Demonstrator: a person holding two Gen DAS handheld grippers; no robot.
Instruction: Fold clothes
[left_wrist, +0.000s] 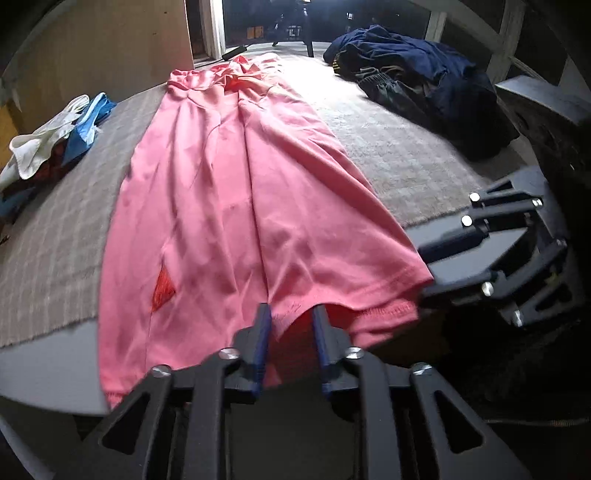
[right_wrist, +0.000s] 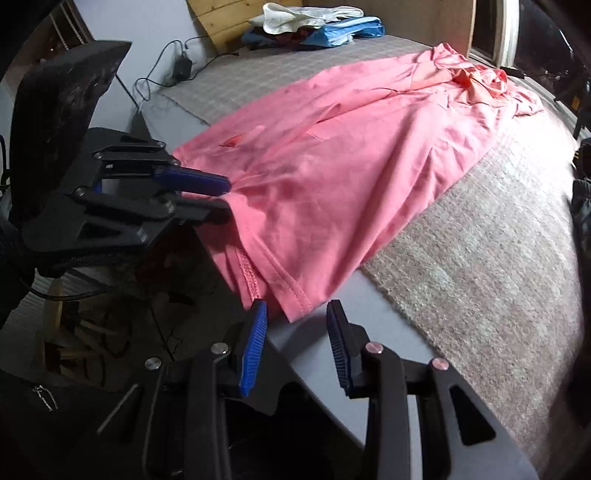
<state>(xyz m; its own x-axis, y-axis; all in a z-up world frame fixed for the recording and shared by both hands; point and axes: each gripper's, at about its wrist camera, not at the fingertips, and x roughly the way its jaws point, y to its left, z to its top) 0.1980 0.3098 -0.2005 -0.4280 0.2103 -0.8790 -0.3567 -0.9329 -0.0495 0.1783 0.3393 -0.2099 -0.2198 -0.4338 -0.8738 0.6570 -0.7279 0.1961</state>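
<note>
Pink garment (left_wrist: 229, 184) lies flat and lengthwise on grey checked blanket (left_wrist: 388, 147). Its stitched hem overhangs the blanket onto the grey table (left_wrist: 44, 369) edge, and the far end is bunched. There are long creases down the middle and 1 red patch near the hem.

Left gripper (left_wrist: 290, 310) is closed on the hem, with the cloth drawn to a point at its tips. Right gripper (right_wrist: 297, 306) is partly open with its pads clear. The hem corner sits between its fingertips, ungripped.

1 navy clothes pile (left_wrist: 424, 74) lies far right and 1 white/blue stack (left_wrist: 55, 136) far left.
</note>
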